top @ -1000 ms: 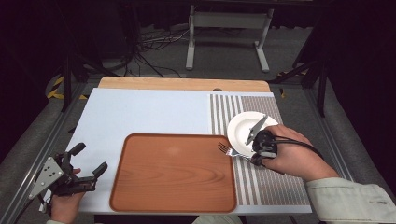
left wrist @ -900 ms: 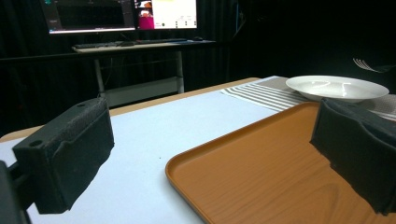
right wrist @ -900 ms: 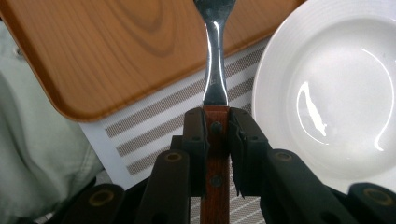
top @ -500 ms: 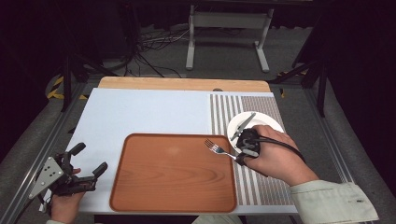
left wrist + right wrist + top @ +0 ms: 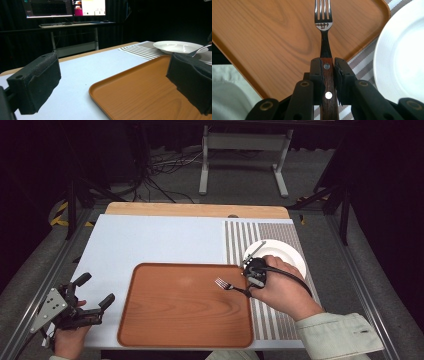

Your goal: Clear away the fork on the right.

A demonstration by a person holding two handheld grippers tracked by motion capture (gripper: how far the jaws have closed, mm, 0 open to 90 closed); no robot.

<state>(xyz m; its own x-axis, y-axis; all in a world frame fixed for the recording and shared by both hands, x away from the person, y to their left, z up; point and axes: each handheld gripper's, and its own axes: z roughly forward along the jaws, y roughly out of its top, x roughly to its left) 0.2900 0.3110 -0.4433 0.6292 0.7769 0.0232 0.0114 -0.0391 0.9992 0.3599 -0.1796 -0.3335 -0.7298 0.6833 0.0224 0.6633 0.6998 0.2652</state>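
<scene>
Wooden in grain, the brown tray (image 5: 185, 307) lies on the pale blue mat (image 5: 150, 240) and serves as the landmark. Above the tray's right part, a fork (image 5: 323, 17) with a wood-scaled handle is clamped between the jaws of the right gripper (image 5: 252, 272), its tines held over the tray surface. Just off the tray's right edge, a white plate (image 5: 285, 252) sits on the striped placemat (image 5: 265, 320), with a knife (image 5: 254, 250) resting at its rim. Off the tray's left edge, the left gripper (image 5: 92, 292) is held with its jaws spread wide and nothing between them; the tray's near corner is seen between the pads (image 5: 35, 82).
</scene>
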